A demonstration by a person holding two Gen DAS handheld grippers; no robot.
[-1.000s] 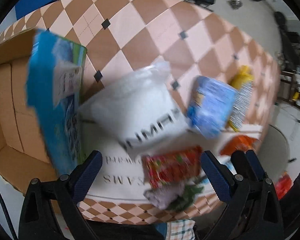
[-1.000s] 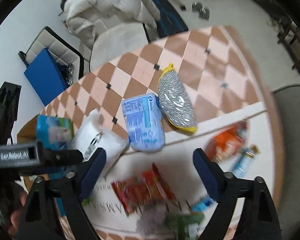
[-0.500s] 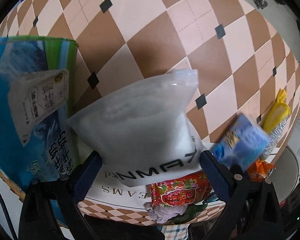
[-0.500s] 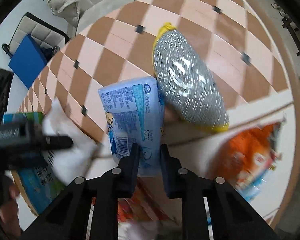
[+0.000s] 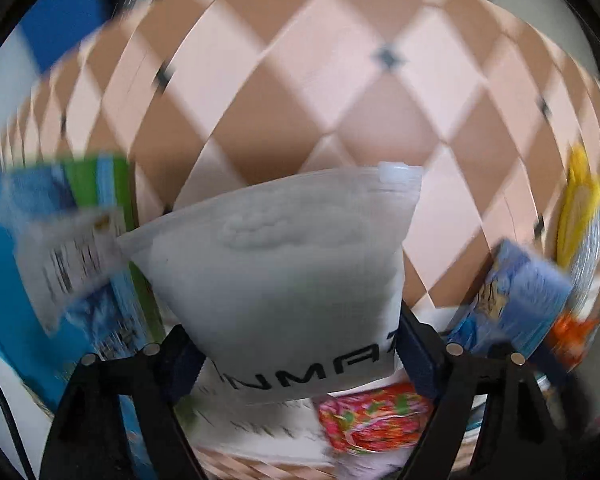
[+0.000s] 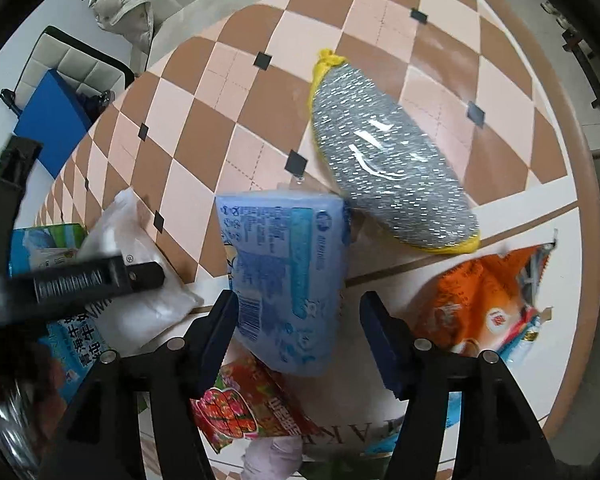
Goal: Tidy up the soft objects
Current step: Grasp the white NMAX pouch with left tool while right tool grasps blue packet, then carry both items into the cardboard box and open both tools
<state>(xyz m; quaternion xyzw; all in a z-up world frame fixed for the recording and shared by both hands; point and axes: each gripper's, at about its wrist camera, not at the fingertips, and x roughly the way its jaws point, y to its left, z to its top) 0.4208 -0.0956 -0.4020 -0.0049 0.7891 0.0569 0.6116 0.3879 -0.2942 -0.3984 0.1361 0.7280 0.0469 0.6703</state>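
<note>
A white zip bag point(image 5: 284, 264) with black lettering fills the left wrist view. My left gripper point(image 5: 296, 360) points down over it, its jaws closing, and both pads touch the bag's sides. In the right wrist view the same bag point(image 6: 140, 308) lies under the left tool's black body point(image 6: 76, 282). A light blue tissue pack point(image 6: 288, 276) lies between the fingers of my right gripper point(image 6: 300, 332), whose jaws are opening. The left pad is against the pack, and the right pad stands clear of it.
A silver scrubber pack with yellow ends point(image 6: 388, 176) lies behind the tissue pack, an orange snack bag point(image 6: 484, 300) to the right and a red floral packet point(image 6: 252, 404) near the front. A blue and green carton point(image 5: 60, 264) stands left. The checked table point(image 6: 228, 80) is bare farther back.
My left gripper came down onto the white bag and its jaws narrowed around it. My right gripper sank, pinched shut at the tissue pack's edge, then opened around it.
</note>
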